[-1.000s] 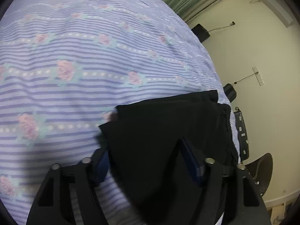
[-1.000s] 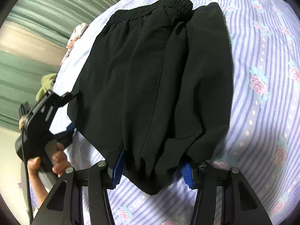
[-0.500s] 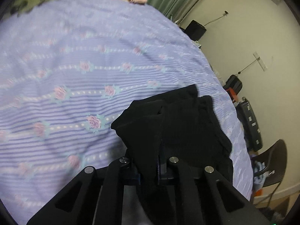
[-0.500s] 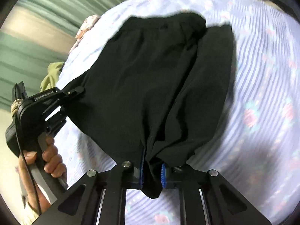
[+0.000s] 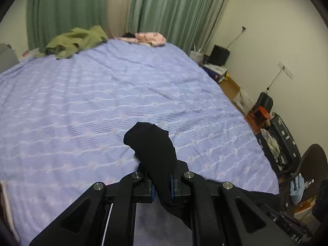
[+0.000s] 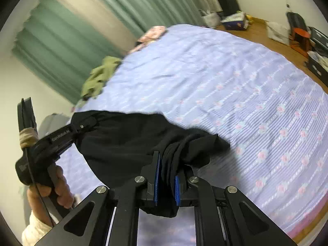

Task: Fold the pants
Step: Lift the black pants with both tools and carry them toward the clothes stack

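Note:
The black pants (image 6: 127, 143) are lifted off the bed and hang between my two grippers. My left gripper (image 5: 163, 186) is shut on one bunched end of the pants (image 5: 153, 143). It also shows in the right wrist view (image 6: 82, 126), held by a hand at the left. My right gripper (image 6: 167, 182) is shut on the other bunched end, with cloth spilling over the blue pads (image 6: 156, 176). The lower part of the pants is hidden below the grippers.
The bed has a lilac striped sheet with pink roses (image 5: 102, 102). A green garment (image 5: 75, 41) and a pink cloth (image 5: 150, 38) lie at its far end by green curtains. Bags, boxes and a chair (image 5: 311, 164) stand along the right wall.
Both grippers closed on the pants' ends and lifted them off the bed. The pants, flat a second ago, now hang bunched between the grippers.

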The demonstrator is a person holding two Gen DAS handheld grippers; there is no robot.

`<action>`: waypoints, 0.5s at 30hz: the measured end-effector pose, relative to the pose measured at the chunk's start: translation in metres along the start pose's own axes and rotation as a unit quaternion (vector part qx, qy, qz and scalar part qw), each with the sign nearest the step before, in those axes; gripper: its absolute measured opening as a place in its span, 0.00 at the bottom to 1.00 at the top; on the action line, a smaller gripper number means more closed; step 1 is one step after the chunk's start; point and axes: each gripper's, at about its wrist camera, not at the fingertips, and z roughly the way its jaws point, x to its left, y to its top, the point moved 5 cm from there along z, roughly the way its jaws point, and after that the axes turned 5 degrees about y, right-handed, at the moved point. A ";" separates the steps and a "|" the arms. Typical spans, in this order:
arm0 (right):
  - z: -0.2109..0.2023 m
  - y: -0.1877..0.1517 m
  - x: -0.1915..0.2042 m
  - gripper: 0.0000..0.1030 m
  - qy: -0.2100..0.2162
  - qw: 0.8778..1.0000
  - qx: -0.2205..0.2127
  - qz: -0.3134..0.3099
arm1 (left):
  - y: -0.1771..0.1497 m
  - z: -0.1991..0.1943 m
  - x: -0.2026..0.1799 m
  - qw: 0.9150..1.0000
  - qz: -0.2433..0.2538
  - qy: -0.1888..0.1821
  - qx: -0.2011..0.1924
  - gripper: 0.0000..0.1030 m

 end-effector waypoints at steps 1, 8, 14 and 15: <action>-0.011 -0.006 0.008 0.12 0.007 1.000 0.000 -0.009 | -0.007 -0.017 0.003 1.000 0.001 0.007 -0.007 0.11; -0.069 -0.052 0.054 0.12 0.039 0.997 0.022 -0.065 | -0.062 -0.114 0.034 0.998 -0.048 0.032 -0.034 0.10; -0.101 -0.077 0.084 0.12 0.057 0.991 0.038 -0.118 | -0.101 -0.164 0.049 0.995 -0.072 0.050 -0.043 0.10; -0.105 -0.080 0.089 0.12 0.064 0.989 0.040 -0.126 | -0.108 -0.176 0.051 0.994 -0.078 0.057 -0.045 0.10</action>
